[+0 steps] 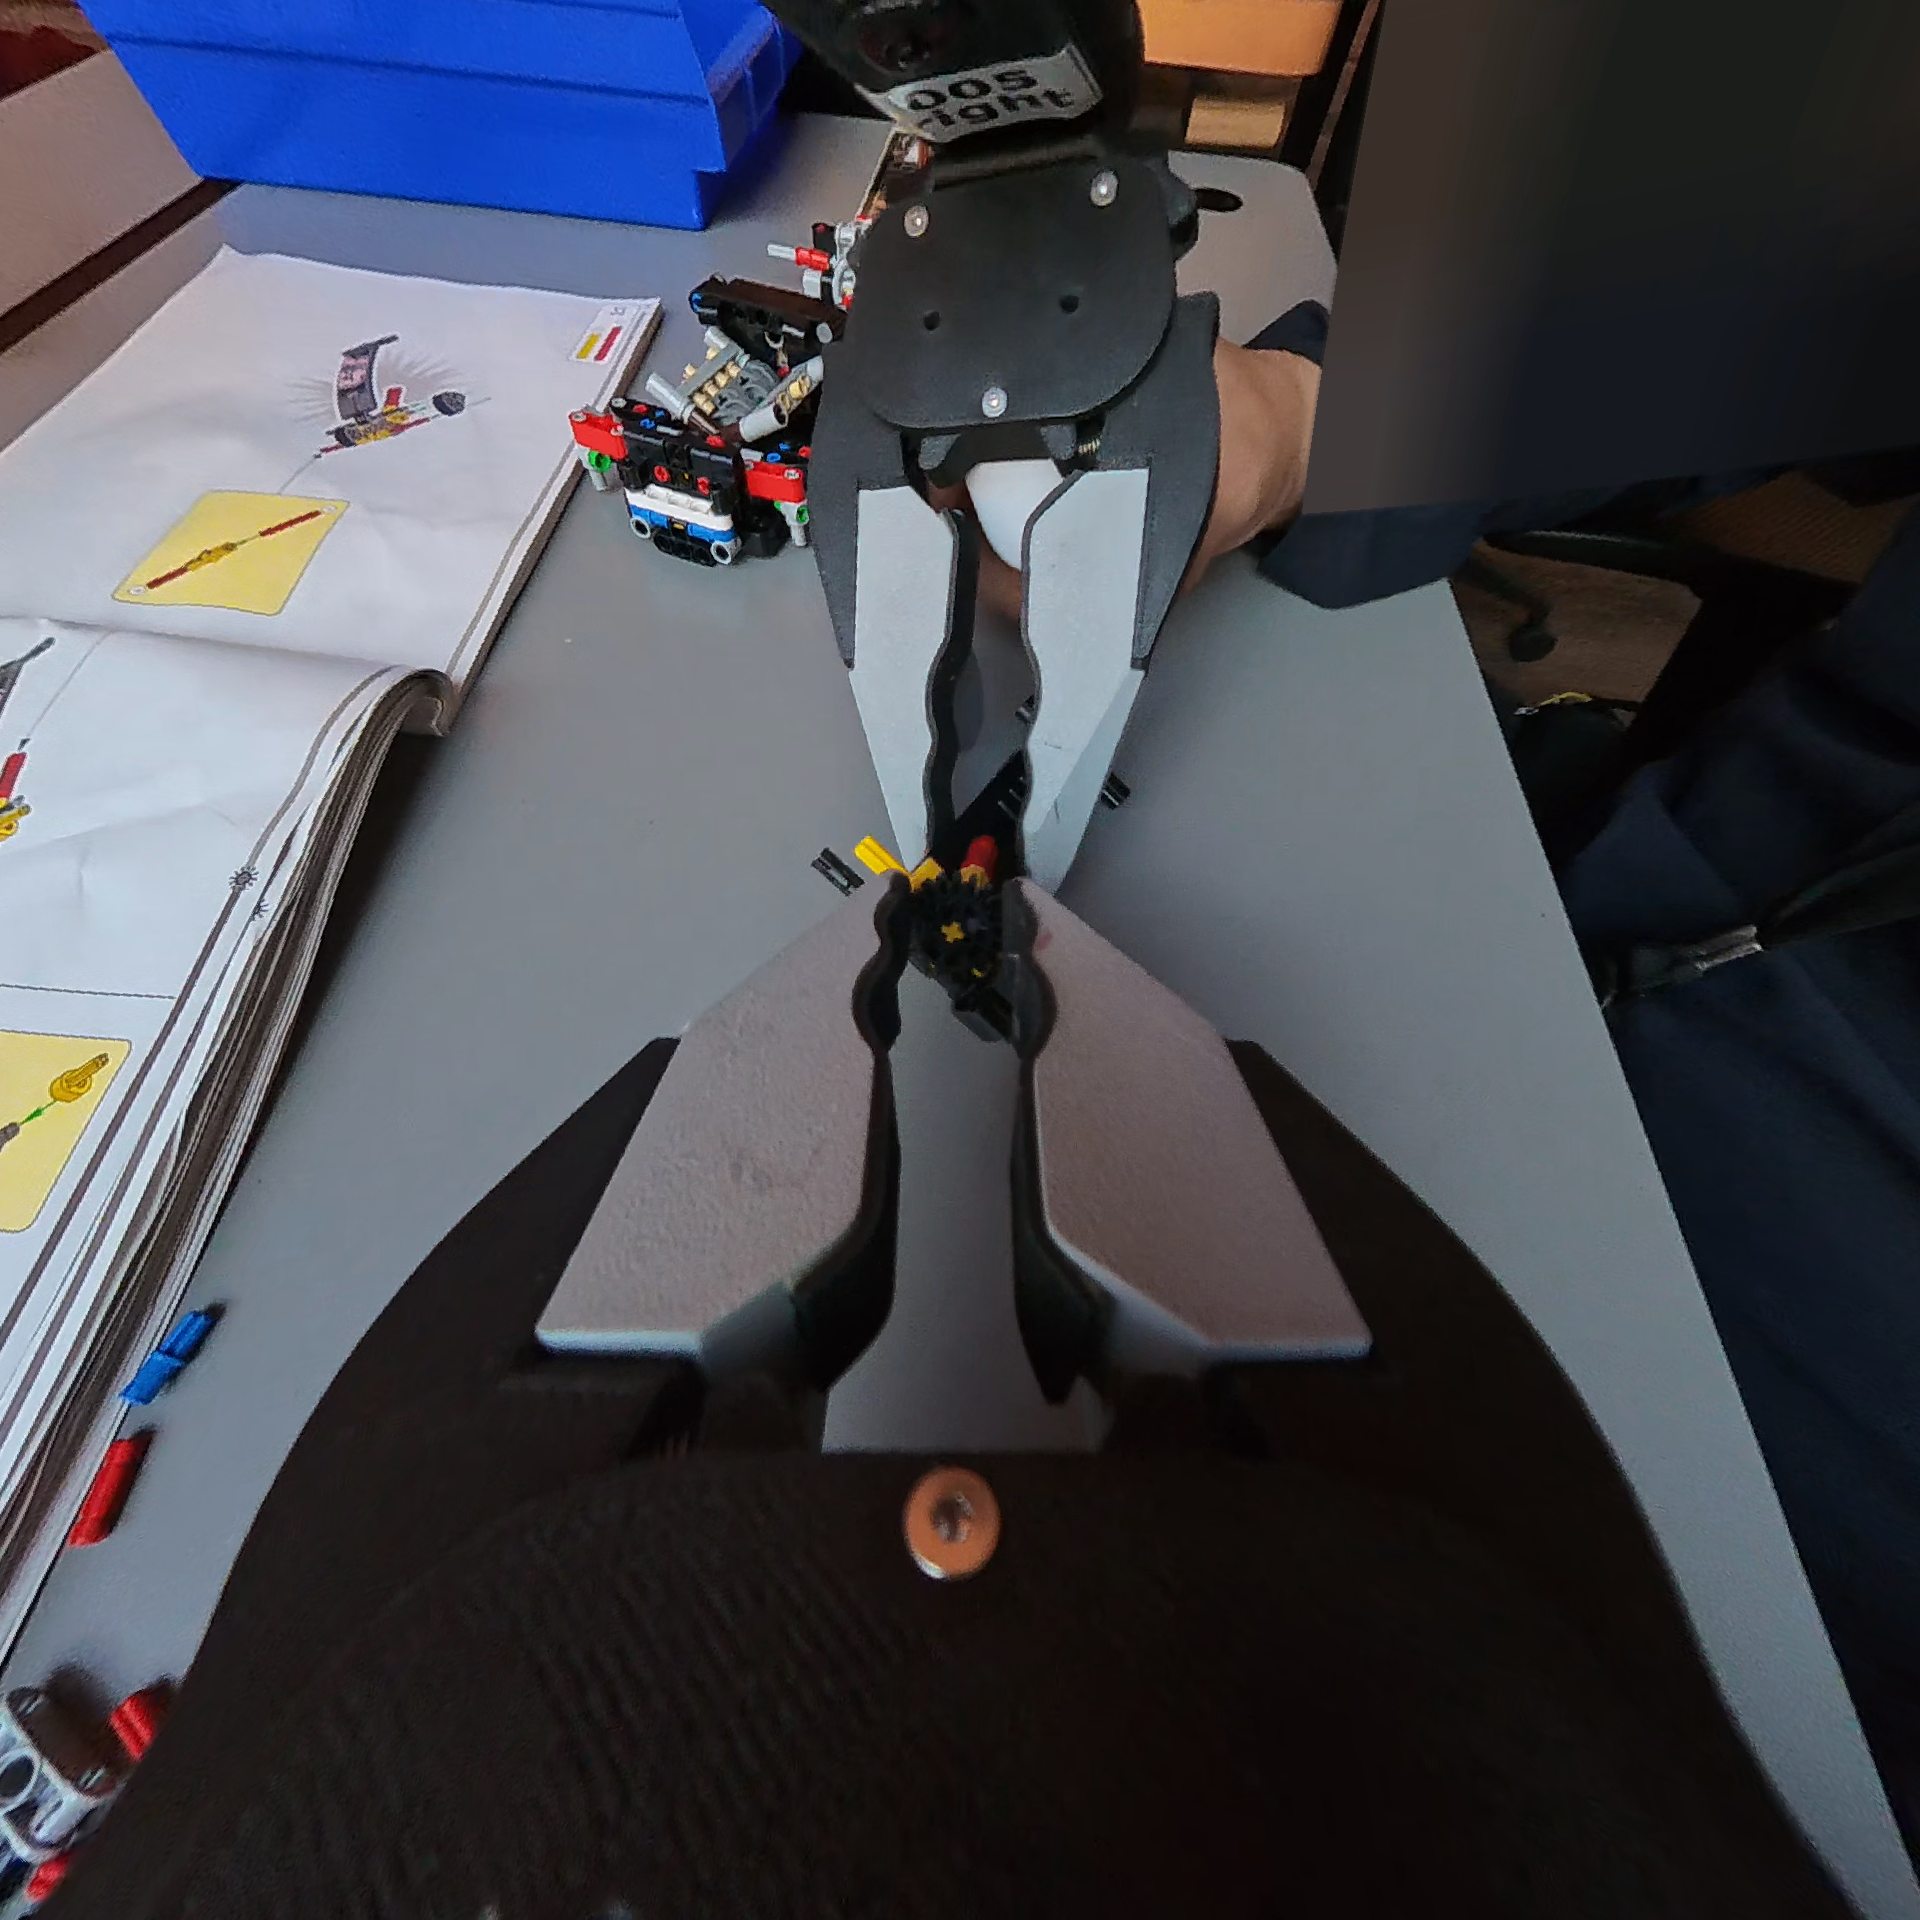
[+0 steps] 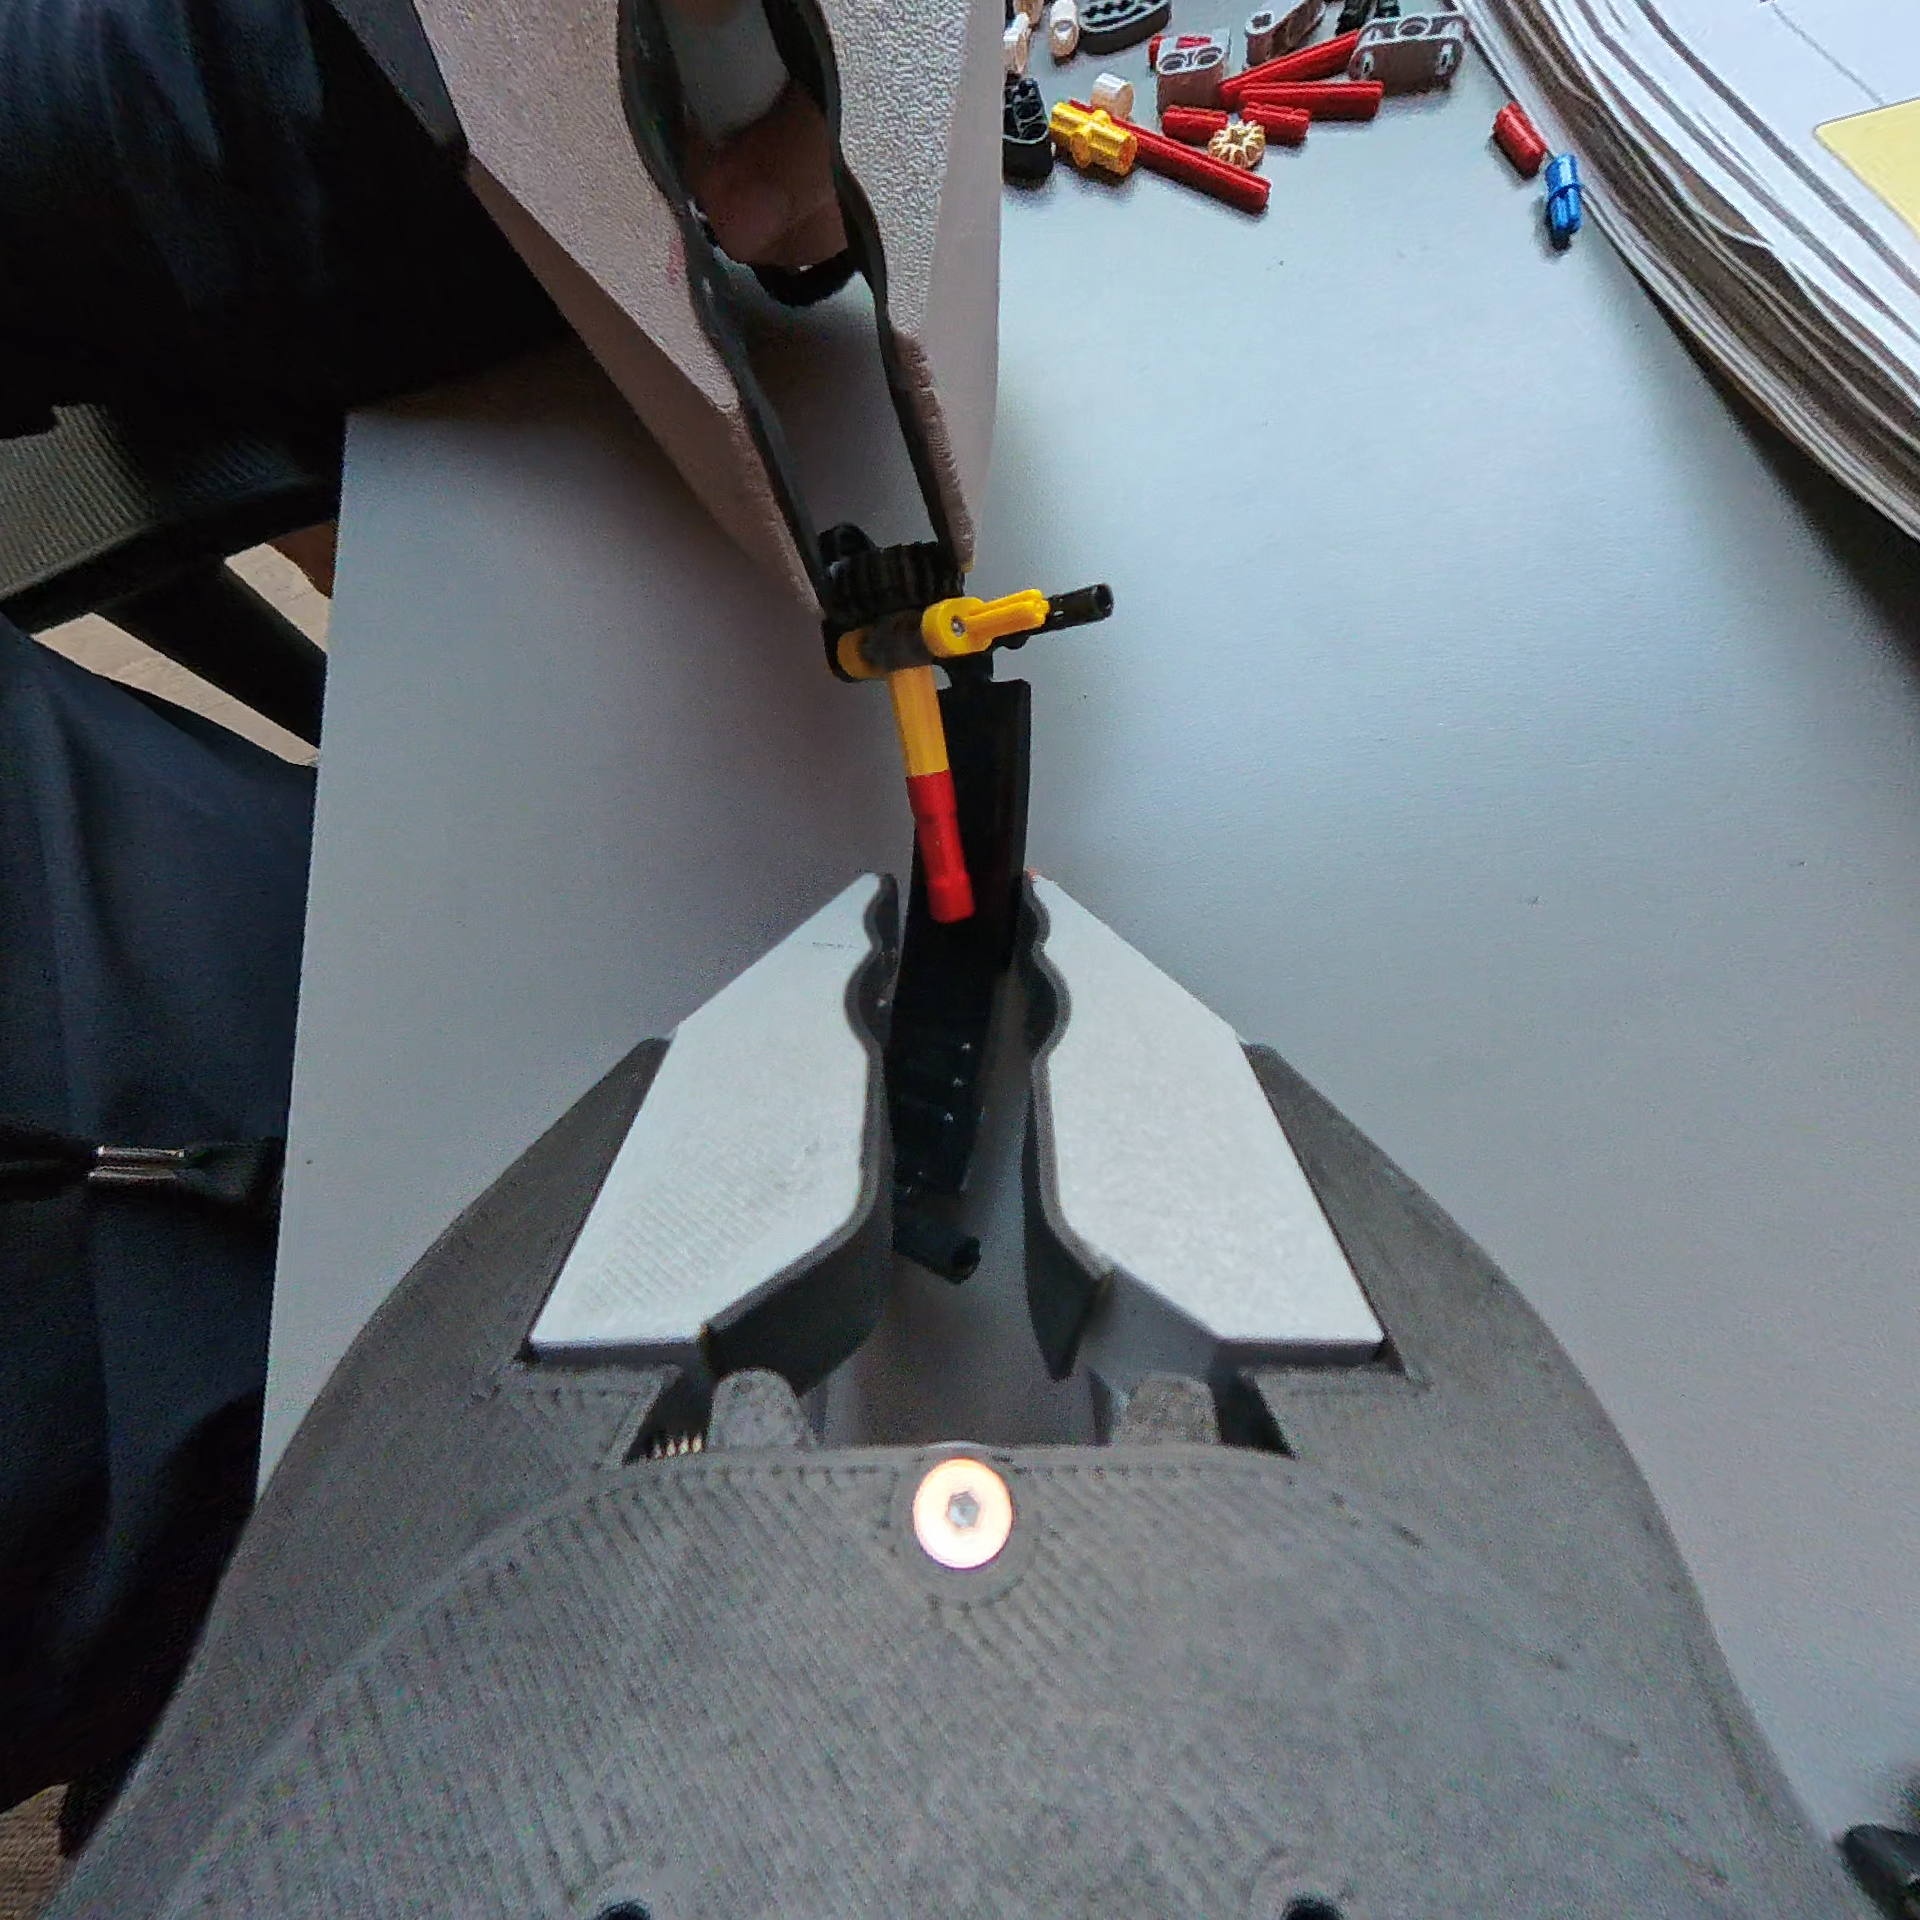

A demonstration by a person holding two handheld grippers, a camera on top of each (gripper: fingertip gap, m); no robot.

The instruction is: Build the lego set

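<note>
A grey table [image 2: 1455, 727] carries an open booklet [image 1: 260, 468], with loose toy parts [image 2: 1195, 104] just beside it. The left gripper [image 1: 951, 935] is closed on a black gear [image 1: 951, 925] joined to a yellow-and-red rod [image 2: 930, 790]. The right gripper [image 2: 956, 914] is narrowed around a black beam [image 2: 987, 831]; both grips are best kept firm and aligned.

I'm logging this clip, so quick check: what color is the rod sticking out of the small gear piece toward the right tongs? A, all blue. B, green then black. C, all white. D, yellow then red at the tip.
D: the rod runs yellow from the gear piece and ends in a red tip beside the black beam in the right tongs.
</note>
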